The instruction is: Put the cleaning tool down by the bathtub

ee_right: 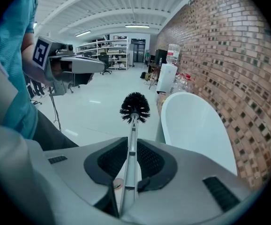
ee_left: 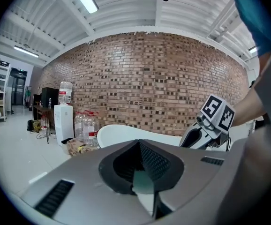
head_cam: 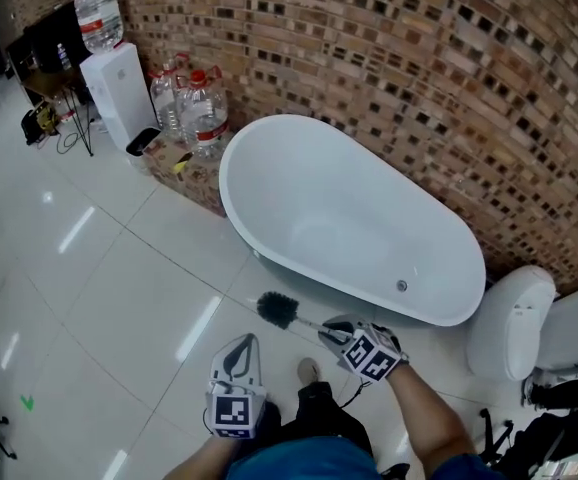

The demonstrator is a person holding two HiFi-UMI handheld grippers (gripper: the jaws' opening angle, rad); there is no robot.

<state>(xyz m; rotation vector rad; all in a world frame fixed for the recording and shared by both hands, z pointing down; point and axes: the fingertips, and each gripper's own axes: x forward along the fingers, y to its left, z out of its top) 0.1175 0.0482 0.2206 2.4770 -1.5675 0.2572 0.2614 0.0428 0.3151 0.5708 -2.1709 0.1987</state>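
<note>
A white oval bathtub [head_cam: 237, 173] stands against the brick wall; its rim also shows in the right gripper view [ee_right: 191, 121] and the left gripper view [ee_left: 121, 131]. My right gripper [head_cam: 335, 332] is shut on the grey handle [ee_right: 131, 149] of a toilet brush. Its black bristle head [head_cam: 277, 310] hangs over the white floor just in front of the tub, ahead of the jaws [ee_right: 135, 107]. My left gripper [head_cam: 245, 352] is lower left of the brush, shut with nothing in it [ee_left: 142, 175]. Each gripper sees the other: the right gripper [ee_left: 209, 125] and the left gripper [ee_right: 74, 65].
A white toilet [head_cam: 514, 323] stands right of the tub. To the tub's left are large water bottles [head_cam: 197, 108], a cardboard box [head_cam: 184, 165] and a water dispenser [head_cam: 117, 93]. My shoe [head_cam: 309, 371] is on the glossy tile floor [head_cam: 119, 298] below the brush.
</note>
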